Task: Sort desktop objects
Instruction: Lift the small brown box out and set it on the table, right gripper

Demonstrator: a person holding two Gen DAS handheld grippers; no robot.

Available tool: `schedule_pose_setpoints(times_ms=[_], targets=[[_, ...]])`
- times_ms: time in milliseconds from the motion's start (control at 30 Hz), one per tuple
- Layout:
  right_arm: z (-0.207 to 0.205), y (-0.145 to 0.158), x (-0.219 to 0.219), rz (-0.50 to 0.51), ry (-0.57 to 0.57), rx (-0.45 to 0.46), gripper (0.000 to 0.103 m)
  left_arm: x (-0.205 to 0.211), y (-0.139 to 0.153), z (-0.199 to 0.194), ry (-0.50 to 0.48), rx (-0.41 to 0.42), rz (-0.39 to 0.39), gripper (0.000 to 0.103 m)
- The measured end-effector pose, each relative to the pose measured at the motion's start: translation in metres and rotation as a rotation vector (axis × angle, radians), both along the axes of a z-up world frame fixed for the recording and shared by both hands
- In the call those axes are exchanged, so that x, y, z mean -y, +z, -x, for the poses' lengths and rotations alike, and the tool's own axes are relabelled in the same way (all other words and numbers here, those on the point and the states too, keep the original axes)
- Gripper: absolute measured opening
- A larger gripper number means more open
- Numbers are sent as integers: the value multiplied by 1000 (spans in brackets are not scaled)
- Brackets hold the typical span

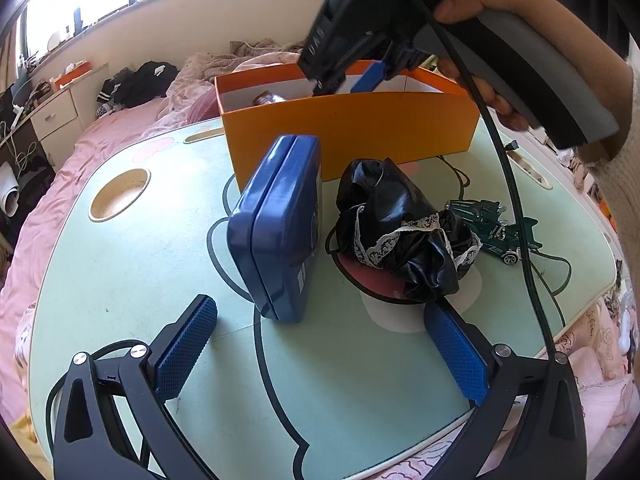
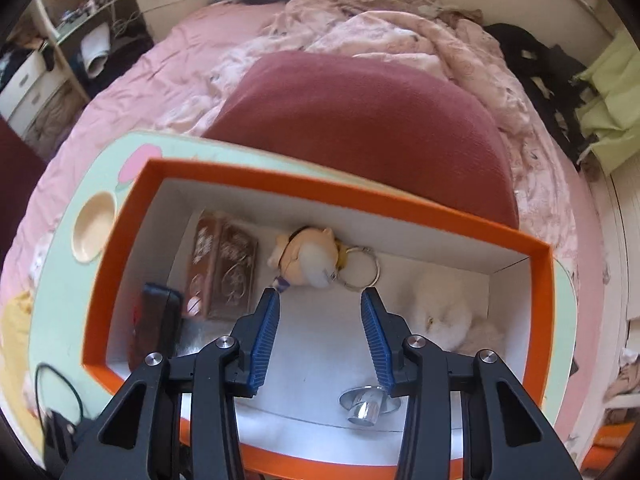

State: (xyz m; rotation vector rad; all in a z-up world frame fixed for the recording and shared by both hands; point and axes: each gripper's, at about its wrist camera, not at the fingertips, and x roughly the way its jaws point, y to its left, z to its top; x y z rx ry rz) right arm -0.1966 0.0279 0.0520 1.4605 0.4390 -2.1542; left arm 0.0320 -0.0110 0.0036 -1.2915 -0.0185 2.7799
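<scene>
On the table (image 1: 120, 280), a blue tin (image 1: 280, 228) stands on edge.

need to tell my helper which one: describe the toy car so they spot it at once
On the pale green table, look in front of the orange box, right of the crumpled black bag. The toy car lies there: small, dark green, with silver wheels, the only wheeled thing.

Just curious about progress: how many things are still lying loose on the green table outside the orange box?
3: a blue tin standing on edge, crumpled black fabric with lace beside it, and a green toy car beyond. Others may be hidden.
</scene>
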Motion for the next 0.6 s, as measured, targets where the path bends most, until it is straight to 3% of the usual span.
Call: schedule_pose_setpoints(times_ms=[100, 167, 267, 467, 533, 567, 600], targets=[[4, 10, -2, 176, -12, 81, 41, 0, 0, 0, 1, 0, 0, 103], [3, 11, 7, 241, 14, 173, 41, 0, 0, 0, 1, 0, 0, 103], [3, 4, 21, 248, 23, 248, 41, 0, 0, 0, 1, 0, 0, 103], [11, -21, 39, 167, -21, 272, 41, -1, -1, -1, 2, 0, -1, 103], [16, -27, 32, 154, -60, 260, 31, -1, -1, -1, 2, -1, -1, 103], [20, -29, 23, 167, -76, 260, 17, -1, -1, -1, 2, 0, -1, 103], [23, -29, 16, 196, -86, 274, 18, -1, -1, 0, 2, -1, -2, 103]])
